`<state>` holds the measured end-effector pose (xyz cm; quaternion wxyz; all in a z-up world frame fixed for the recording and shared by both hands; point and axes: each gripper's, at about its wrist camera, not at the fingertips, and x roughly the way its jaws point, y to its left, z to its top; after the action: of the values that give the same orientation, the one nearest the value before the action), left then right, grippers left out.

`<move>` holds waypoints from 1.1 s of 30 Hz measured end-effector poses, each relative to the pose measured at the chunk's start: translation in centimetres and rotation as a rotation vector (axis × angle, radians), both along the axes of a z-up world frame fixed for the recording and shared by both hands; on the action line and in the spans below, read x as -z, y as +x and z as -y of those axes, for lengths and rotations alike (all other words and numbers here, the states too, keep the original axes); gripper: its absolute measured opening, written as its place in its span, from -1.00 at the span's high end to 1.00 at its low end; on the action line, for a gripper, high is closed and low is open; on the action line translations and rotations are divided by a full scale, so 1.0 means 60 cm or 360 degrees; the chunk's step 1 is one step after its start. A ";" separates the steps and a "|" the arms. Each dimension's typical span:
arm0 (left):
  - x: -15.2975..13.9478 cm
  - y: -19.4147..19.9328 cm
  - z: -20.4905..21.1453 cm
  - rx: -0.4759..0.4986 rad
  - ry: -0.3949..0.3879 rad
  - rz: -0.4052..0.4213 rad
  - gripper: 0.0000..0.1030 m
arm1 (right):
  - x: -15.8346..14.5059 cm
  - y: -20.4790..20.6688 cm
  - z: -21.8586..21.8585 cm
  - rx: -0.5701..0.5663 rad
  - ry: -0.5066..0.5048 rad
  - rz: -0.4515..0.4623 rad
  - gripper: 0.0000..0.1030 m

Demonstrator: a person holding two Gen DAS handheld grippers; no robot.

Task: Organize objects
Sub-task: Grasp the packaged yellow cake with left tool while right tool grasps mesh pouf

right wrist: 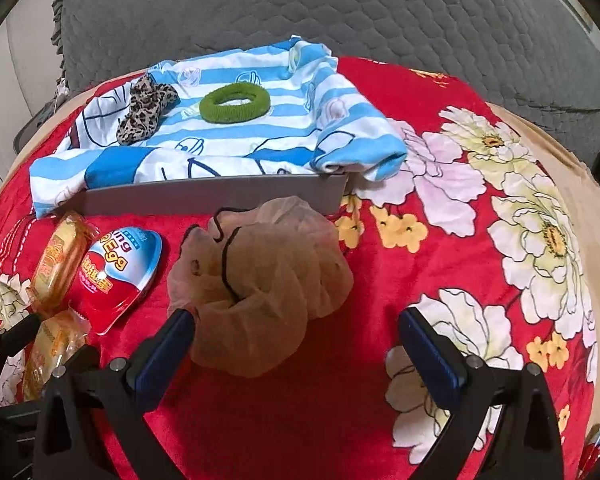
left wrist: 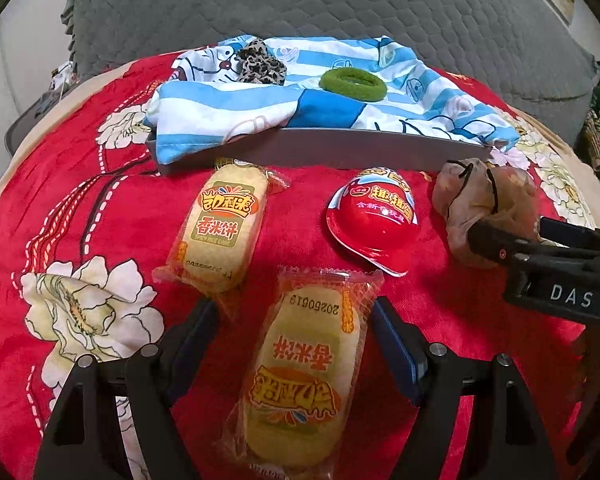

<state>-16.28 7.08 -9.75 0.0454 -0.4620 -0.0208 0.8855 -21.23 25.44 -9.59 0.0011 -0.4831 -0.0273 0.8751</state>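
My left gripper (left wrist: 290, 328) is open, its jaws on either side of a rice cracker packet (left wrist: 300, 368) lying on the red floral blanket. A second rice cracker packet (left wrist: 220, 228) lies beyond it, and a red toy egg (left wrist: 374, 224) to the right. My right gripper (right wrist: 296, 336) is open at a beige mesh scrunchie (right wrist: 260, 280), its left finger touching the mesh; it also shows in the left wrist view (left wrist: 488, 212). A grey tray (right wrist: 204, 196) behind holds a blue striped cloth (right wrist: 228, 136), a green hair ring (right wrist: 235, 103) and a leopard scrunchie (right wrist: 146, 106).
The red floral blanket (right wrist: 440, 240) covers the surface, with open blanket to the right of the tray. A grey quilted cushion (right wrist: 340, 12) rises behind. The toy egg (right wrist: 118, 276) and both packets (right wrist: 60, 256) sit left of my right gripper.
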 end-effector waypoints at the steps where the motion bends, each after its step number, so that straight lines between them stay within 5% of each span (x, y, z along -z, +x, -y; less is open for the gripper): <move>1: 0.002 -0.002 0.000 -0.0002 0.0005 0.0002 -0.54 | 0.002 -0.001 0.001 -0.0002 -0.0005 0.0003 -0.99; 8: 0.012 -0.010 0.000 -0.0012 0.0011 0.0006 -0.53 | 0.014 -0.014 0.002 -0.0001 -0.0034 0.0013 -0.86; 13: 0.010 -0.007 0.002 0.0005 0.0029 0.0001 -0.36 | 0.015 -0.017 0.003 -0.0012 -0.0034 0.0014 -0.32; 15: 0.008 -0.005 0.000 0.0036 0.0054 0.0000 0.05 | 0.012 -0.016 0.002 -0.0015 -0.0033 0.0008 -0.08; 22: -0.003 0.007 0.001 0.0062 0.0093 -0.0008 0.17 | 0.002 -0.012 -0.008 -0.0040 -0.0126 0.0019 0.72; 33: -0.017 0.036 0.016 0.0045 0.0157 0.0001 0.19 | -0.021 0.022 -0.001 -0.0085 -0.0160 0.0011 0.79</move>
<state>-14.12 6.10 -8.71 0.0808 -0.4598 -0.0580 0.8824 -19.91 25.50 -8.33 -0.0466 -0.4846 0.0036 0.8735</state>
